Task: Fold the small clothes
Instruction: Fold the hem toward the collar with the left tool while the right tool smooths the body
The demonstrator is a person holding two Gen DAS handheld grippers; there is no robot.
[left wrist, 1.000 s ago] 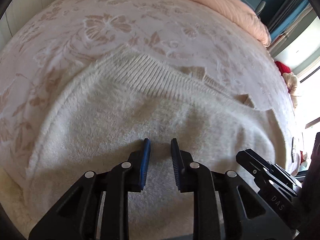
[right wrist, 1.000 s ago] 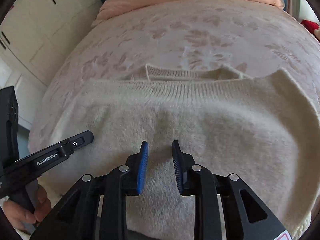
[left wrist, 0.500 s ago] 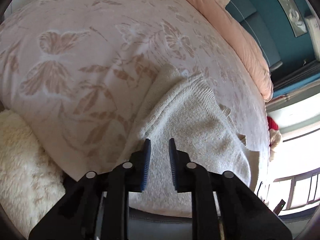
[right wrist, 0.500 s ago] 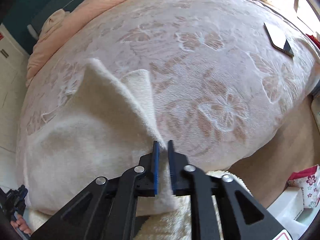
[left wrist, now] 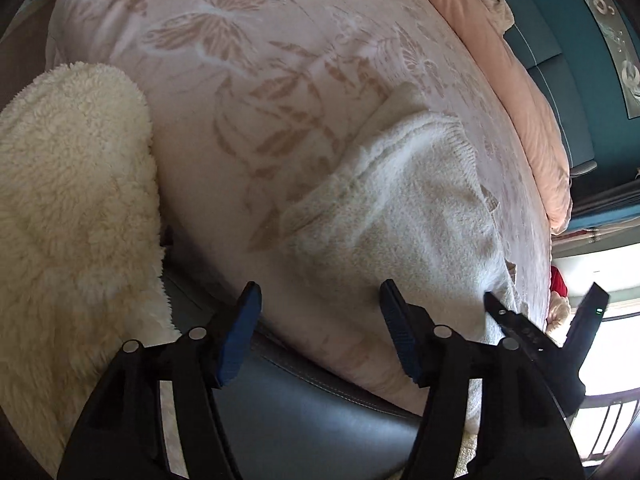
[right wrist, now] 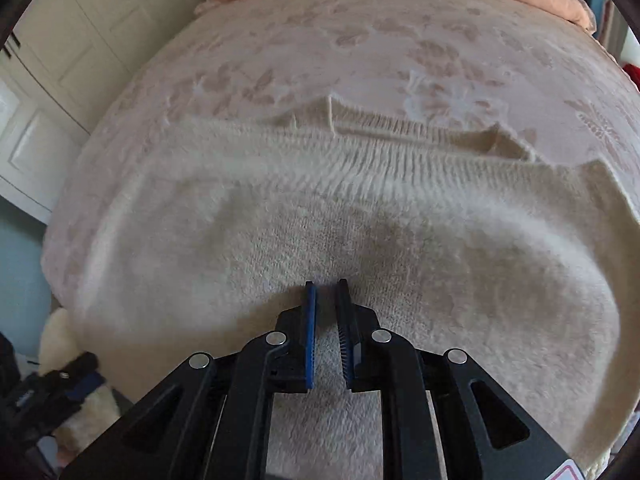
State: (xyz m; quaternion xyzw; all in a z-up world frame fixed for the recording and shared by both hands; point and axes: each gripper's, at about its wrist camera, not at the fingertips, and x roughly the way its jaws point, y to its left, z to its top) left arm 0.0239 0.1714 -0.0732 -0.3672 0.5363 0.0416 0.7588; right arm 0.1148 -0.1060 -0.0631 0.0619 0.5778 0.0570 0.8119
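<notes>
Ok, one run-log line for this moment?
left hand-held gripper: open, empty | right hand-held gripper: nearly shut over sweater | sweater: on bed

**Count of things in view**

One cream knitted sweater lies on one bed, which wears one pink bedspread with a leaf and butterfly pattern. One peach quilt runs along the bed's far edge. One fluffy cream blanket sits at the near side. Two tools: the left tool with two blue-padded fingers set wide apart, the right tool with two fingers nearly together over the sweater. One red item shows by the window; what it is cannot be told.
</notes>
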